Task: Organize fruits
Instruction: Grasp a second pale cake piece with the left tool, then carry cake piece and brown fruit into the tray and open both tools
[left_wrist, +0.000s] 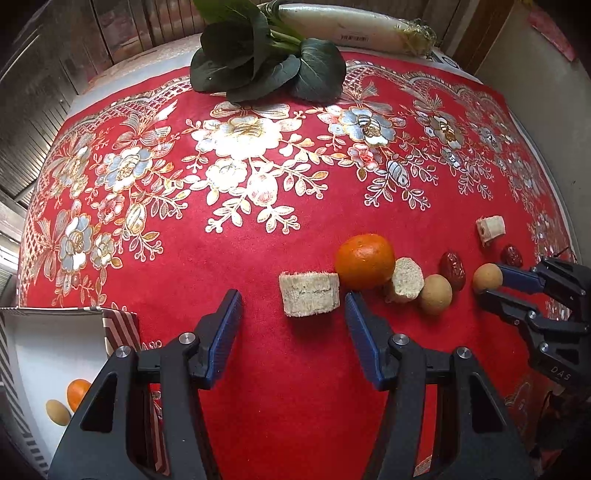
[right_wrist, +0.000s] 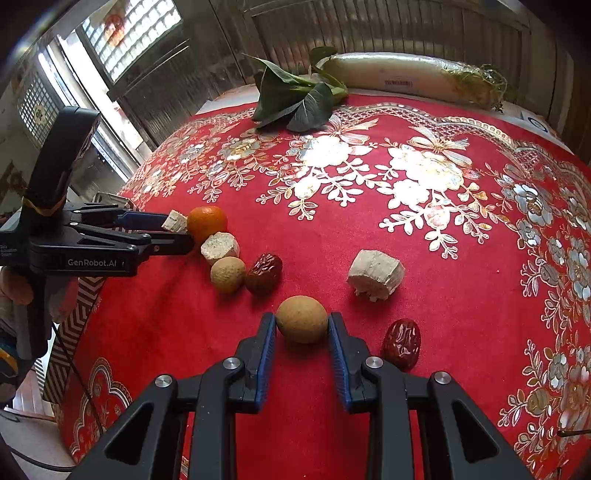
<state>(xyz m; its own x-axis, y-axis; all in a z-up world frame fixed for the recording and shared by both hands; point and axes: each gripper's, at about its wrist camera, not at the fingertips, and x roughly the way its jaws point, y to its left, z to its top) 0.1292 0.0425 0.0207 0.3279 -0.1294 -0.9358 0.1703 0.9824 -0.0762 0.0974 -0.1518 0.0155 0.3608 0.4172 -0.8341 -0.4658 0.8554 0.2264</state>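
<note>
- The striped box (left_wrist: 55, 354) at my lower left holds a small orange (left_wrist: 77, 393) and a tan round fruit (left_wrist: 57, 411); most of its white floor is bare.
- The red embroidered cloth (left_wrist: 295, 369) runs to the table's far edge, where leafy greens (left_wrist: 266, 70) and a wrapped white radish (left_wrist: 351, 29) lie. The middle of the cloth is open.
- My left gripper (left_wrist: 293, 306) is spread, its pads flanking a pale cut chunk (left_wrist: 308, 293) without touching it; whether that chunk is fruit I cannot tell.
- Beside it sit a mandarin (left_wrist: 364, 260), a second pale chunk (left_wrist: 406, 278), a tan longan-like fruit (left_wrist: 436, 295) and a red date (left_wrist: 452, 269), close together.
- My right gripper (right_wrist: 302, 325) pinches another tan round fruit (right_wrist: 301, 319) between its blue pads, at cloth level.
- Near it: a wrinkled red date (right_wrist: 400, 343) and a third pale chunk (right_wrist: 375, 275), each apart from the rest.
</note>
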